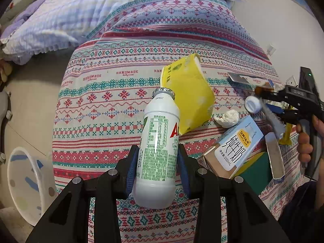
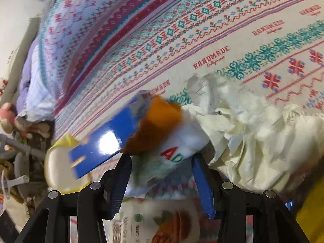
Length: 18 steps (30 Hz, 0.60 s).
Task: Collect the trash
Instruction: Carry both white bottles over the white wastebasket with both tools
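At nine o'clock a white bowl [image 1: 30, 182] sat on the floor beside the desk [image 1: 97, 109]. The left gripper [image 1: 157, 158] was clenched around a white bottle [image 1: 159, 147] at its middle, held above the patterned cloth, its foil top pointing to twelve. I'd keep that squeeze steady and level while carrying it off. At three o'clock the right gripper [image 2: 162, 162] looked clamped on a blurred white bottle with an orange wrapper [image 2: 160, 125], near crumpled tissue [image 2: 243, 133]; a milk carton [image 1: 237, 143] lay beside.
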Tool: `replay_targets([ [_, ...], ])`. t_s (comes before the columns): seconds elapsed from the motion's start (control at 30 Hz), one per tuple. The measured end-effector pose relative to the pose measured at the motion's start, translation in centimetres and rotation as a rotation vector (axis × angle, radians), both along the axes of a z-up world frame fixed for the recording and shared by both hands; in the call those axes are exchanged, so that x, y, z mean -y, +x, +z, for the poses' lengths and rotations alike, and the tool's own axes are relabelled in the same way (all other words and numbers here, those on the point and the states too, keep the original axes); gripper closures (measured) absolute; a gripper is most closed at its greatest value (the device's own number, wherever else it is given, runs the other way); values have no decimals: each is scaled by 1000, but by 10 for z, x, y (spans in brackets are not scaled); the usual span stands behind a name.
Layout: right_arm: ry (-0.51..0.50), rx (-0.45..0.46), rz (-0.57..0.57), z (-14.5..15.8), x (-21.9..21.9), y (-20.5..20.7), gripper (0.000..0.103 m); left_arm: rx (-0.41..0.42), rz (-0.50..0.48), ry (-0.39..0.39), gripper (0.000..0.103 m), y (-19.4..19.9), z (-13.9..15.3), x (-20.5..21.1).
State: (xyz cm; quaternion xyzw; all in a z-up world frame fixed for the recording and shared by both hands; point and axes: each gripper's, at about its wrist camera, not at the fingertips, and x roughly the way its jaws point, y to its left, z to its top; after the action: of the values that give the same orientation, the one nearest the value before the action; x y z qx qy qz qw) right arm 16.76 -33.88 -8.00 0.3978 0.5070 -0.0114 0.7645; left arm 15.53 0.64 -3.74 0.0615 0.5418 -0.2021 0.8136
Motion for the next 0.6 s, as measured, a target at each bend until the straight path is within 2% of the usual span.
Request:
replay_targets([
  [0.1,-10,14,-22,-2,-4,10,51,1,9,-3,63,2,0,-3],
  [0.17,13,24,-30,1,-8,8,65,6,19,-3,63,3,0,-7],
  [0.27,10,38,-39,12,-13,3,70,8,24,-7,63,3,1,-12],
  [0.37,-26,45,-46,16,-12,-4,71,10,30,-10,63,6,1,-17],
  [0.5,30,62,-95,19,-12,-19,71,11,33,-23,63,7,2,-20],
  [0.6,2,51,-46,19,-20,-20,67,12,20,-31,63,5,3,-21],
])
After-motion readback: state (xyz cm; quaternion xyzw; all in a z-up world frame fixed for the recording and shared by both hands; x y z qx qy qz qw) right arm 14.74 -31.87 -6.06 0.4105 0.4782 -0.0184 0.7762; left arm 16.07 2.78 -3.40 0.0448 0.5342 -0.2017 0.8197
